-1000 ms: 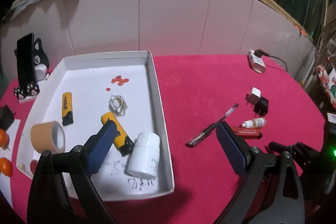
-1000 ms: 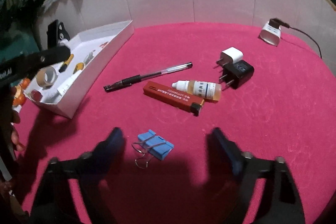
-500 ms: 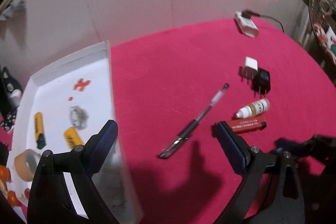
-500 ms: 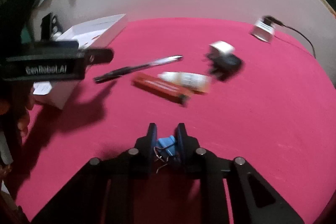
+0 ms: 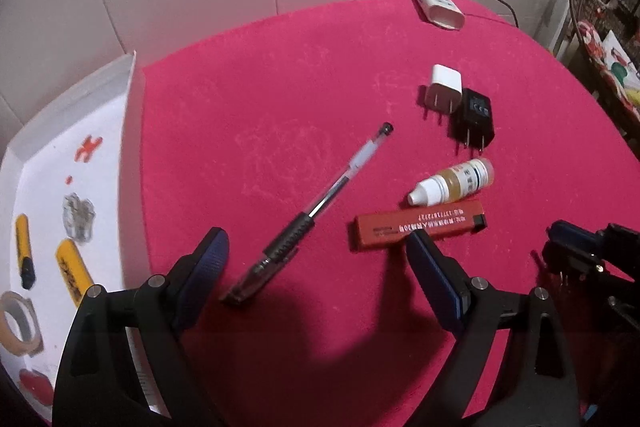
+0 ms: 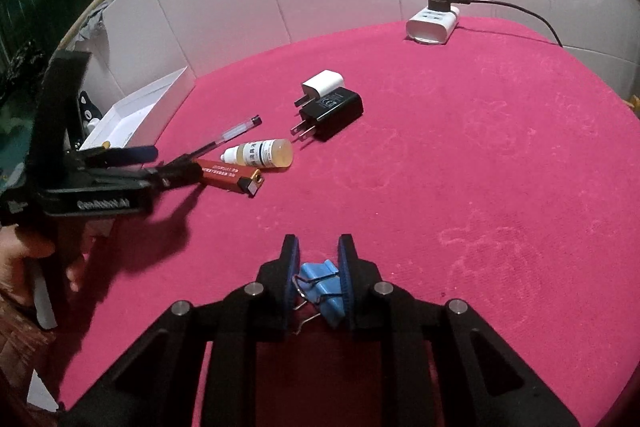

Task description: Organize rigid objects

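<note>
Right wrist view: right gripper (image 6: 318,247), jaws clamped on blue binder clip (image 6: 324,285), wire handles protruding rearward, clip held above red cloth (image 6: 480,187). Left wrist view: left gripper (image 5: 316,255), jaws spread wide, empty, straddling the grip end of black pen (image 5: 316,211); red box (image 5: 416,225) just beside the right-hand finger. White tray (image 5: 124,99) at left, already holding several items. Handling note: centre the pen barrel between the pads, keep clear of the red box, close squarely before lifting toward the tray.
</note>
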A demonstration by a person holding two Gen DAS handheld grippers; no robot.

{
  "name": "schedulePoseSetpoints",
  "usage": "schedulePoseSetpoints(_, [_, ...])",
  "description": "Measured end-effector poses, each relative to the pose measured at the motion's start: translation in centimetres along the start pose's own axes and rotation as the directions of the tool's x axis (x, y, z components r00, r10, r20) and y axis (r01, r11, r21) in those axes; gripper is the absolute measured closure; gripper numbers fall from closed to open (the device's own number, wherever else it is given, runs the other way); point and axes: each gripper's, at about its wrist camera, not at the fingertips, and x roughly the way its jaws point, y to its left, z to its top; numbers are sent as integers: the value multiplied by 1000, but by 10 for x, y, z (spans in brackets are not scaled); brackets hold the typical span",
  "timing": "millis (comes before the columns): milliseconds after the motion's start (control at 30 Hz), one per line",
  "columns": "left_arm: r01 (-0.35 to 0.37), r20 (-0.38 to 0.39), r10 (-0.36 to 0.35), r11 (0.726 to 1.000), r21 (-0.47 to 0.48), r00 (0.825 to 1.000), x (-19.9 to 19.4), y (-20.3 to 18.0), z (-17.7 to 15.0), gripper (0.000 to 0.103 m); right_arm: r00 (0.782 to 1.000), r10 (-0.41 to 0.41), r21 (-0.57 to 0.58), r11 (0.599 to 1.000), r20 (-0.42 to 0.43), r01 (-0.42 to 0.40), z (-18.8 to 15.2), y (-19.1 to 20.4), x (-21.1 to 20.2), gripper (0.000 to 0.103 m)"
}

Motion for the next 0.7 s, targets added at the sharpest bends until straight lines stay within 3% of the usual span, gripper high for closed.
schedulePoseSetpoints(300, [12,-56,-7,996,90,998,5,8,7,13,999,34,31,999,3,-34,-2,-5,-2,82])
schedulePoseSetpoints(367, [33,-78,-27,996,85,997,10,14,8,33,999,47,40,998,5,-47,-4,-6,-4,82])
schedulePoseSetpoints(467, [42,-71,-35,994,96,997,8,18,7,41,999,54,35,998,4,-54,-6,-6,-7,79])
schedulePoseSetpoints(567, [40,-65,-33,993,110,997,8,17,6,41,998,64,7,998,7,-64,-9,0,-11,58])
schedulePoseSetpoints(633, [33,-55,-26,992,121,998,6,16,4,45,999,39,-13,999,16,-39,-11,4,-15,31])
schedulePoseSetpoints(667, [37,-50,-30,990,136,998,4,13,2,61,1000,22,-18,1000,20,-21,-12,5,-16,29])
schedulePoseSetpoints(700, [67,-55,-60,988,138,997,5,10,3,71,1000,16,-19,1000,20,-16,-12,5,-16,28])
